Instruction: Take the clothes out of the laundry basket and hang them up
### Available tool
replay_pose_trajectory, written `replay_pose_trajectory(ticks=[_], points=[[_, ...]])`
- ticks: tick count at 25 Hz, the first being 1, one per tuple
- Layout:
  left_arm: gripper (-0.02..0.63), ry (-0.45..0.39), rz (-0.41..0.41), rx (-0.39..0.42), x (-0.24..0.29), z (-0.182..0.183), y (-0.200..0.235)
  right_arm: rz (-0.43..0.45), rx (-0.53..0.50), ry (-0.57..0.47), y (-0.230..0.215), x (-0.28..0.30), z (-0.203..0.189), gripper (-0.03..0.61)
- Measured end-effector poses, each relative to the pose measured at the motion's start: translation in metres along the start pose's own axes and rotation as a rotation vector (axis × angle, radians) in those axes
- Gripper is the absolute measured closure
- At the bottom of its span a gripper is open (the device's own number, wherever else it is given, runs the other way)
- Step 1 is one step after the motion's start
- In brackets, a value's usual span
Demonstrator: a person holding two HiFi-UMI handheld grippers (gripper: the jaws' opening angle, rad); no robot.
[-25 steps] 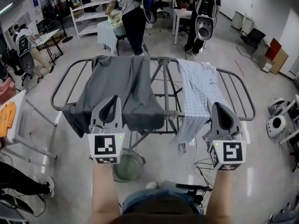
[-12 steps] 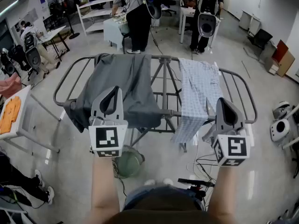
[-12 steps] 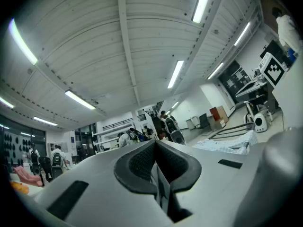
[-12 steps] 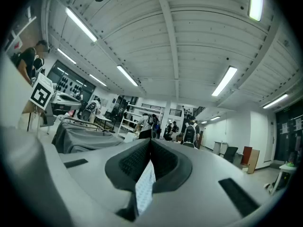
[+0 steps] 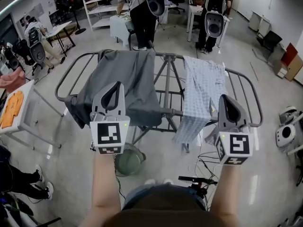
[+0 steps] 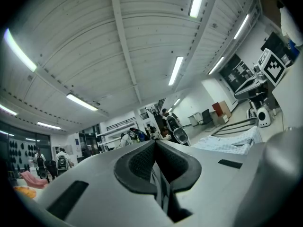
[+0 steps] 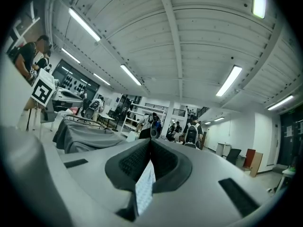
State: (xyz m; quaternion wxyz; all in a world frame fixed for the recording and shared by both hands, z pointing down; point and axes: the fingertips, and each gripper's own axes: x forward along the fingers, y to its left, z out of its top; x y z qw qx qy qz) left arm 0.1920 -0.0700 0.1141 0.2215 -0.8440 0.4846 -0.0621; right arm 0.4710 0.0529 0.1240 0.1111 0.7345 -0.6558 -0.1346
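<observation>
A metal drying rack (image 5: 165, 56) stands in front of me. A grey garment (image 5: 123, 77) is draped over its left half, and a pale checked garment (image 5: 201, 89) over its right half. My left gripper (image 5: 113, 85) is held level in front of the grey garment with its jaws shut; the left gripper view shows nothing between its jaws (image 6: 155, 143). My right gripper (image 5: 223, 98) is beside the lower right edge of the checked garment and is shut on it. A strip of checked cloth (image 7: 144, 190) shows between its pads. The green laundry basket (image 5: 129, 162) sits on the floor under the left gripper.
Several people with backpacks stand behind the rack near white shelves (image 5: 102, 4) and tables. A white table (image 5: 21, 112) with an orange item is at the left. Black cables (image 5: 199, 179) lie on the floor by my feet. A white machine (image 5: 286, 134) is at the right.
Both grippers have shifted slightly and stayed shut. The right one keeps hold of the checked cloth. The view has tilted so the rack sits a little higher and nearer.
</observation>
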Motion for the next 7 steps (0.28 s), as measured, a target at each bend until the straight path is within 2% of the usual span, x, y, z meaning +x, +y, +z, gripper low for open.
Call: replay_pose_trajectory(ticks=[7], points=[[0.611, 0.007, 0.022, 0.023, 0.011, 0.001, -0.001, 0.017, -0.036, 0.035, -0.002, 0.012, -0.011, 0.578]])
